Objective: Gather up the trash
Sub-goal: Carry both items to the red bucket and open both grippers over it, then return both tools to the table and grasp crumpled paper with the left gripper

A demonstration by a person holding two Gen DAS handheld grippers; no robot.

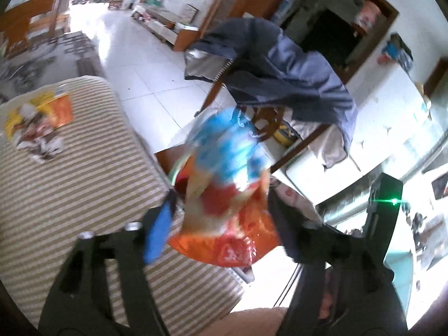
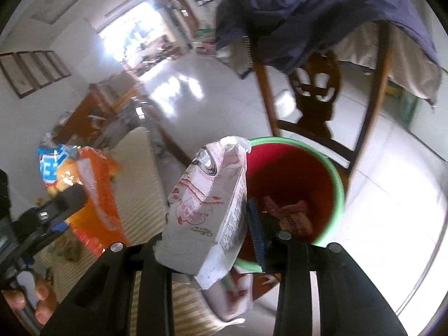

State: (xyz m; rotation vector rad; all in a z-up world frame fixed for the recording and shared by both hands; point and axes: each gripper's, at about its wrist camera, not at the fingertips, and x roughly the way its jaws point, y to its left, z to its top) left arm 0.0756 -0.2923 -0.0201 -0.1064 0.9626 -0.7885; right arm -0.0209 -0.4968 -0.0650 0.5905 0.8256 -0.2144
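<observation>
Both grippers loaded, mid-carry toward the bin. Right gripper has its jaws clenched on a crumpled white-pink paper package, which hangs right at the near rim of the red bin with green rim, overlapping the rim edge but not yet centred over the opening. Left gripper has jaws grasping an orange-and-blue snack bag; in the right wrist view that same bag sits well to the left of the bin, over the striped tabletop, so it is the further of the two from dropping. Bin already holds some crumpled pinkish-red trash at the bottom. Bin stands on the floor just beside the tabletop edge, with a wooden chair directly behind it and a dark blue jacket draped over the chair back. Far from the bin on the tabletop, more loose wrappers lie uncollected. Step in hand, by my read: transport and deposit, roughly midway through the task. Next move likely needs the right gripper pushed forward over the bin mouth before releasing, then the left brought across; the bag is floppy and wide, so it could catch the rim or spill outside if let go early.
</observation>
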